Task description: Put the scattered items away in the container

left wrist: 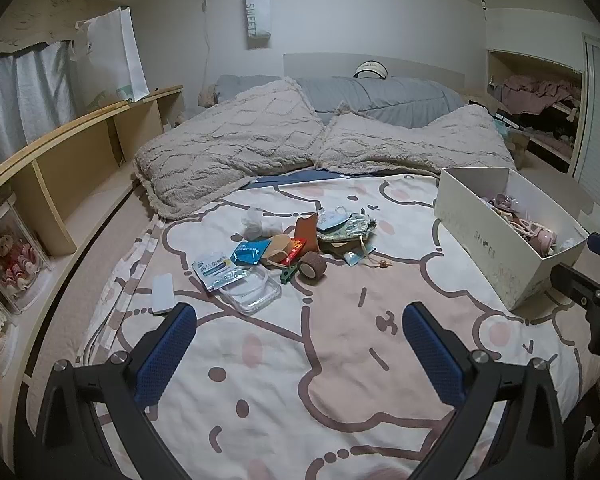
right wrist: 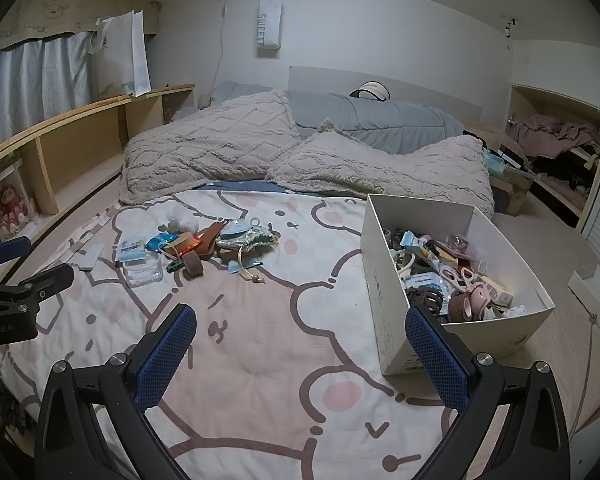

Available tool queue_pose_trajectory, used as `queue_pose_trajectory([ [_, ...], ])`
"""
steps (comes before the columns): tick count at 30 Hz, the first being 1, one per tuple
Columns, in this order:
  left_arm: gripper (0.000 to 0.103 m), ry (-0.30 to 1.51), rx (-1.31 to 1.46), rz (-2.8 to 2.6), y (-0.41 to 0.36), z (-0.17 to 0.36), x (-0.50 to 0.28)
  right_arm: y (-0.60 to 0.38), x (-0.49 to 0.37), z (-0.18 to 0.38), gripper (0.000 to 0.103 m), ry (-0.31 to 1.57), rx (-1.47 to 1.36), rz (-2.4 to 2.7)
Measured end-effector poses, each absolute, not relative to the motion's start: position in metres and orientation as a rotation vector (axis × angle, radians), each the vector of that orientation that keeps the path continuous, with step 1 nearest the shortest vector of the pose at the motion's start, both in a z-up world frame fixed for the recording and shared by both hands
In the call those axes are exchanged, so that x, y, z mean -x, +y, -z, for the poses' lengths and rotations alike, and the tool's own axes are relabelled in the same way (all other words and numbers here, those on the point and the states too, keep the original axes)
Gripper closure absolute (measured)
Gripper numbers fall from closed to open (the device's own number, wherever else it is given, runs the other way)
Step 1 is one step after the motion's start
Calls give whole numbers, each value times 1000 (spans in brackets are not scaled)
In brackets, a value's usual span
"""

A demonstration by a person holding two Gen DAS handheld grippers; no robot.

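Note:
Small items lie scattered mid-bed: a brown tape roll, a clear plastic case, blue-and-white packets, a white flat block, a patterned drawstring pouch. A white shoe box on the right holds several hair clips and tape rolls. My left gripper hangs open above the bedspread, short of the pile, nothing between its fingers. My right gripper is open too, with its right finger in front of the box's near corner.
Two fluffy pillows and a grey duvet fill the bed's far end. A wooden shelf unit runs along the left side. An open closet stands at the right. A cartoon-print cover spreads beneath both grippers.

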State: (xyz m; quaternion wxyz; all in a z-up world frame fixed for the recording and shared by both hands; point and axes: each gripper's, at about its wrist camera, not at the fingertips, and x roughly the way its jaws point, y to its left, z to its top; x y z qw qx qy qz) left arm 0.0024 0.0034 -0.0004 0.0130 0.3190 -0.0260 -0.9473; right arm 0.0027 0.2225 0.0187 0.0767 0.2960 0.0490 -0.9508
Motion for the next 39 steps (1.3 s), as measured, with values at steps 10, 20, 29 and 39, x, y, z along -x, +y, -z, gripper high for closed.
queue_pose_trajectory([
  [10,0,-87,-999,2953,4,6,-3,222,-2,-13,0,152,-898,2844],
  [20,0,-92,-1008,2954,6,7,-2,222,-3,-13,0,153,-899,2843],
  [29,0,-90,-1008,2953,6,7,-1,218,-4,-10,0,164,-904,2839],
  [39,0,-83,-1012,2947,4,10,-1,217,-3,-9,0,161,-907,2835],
])
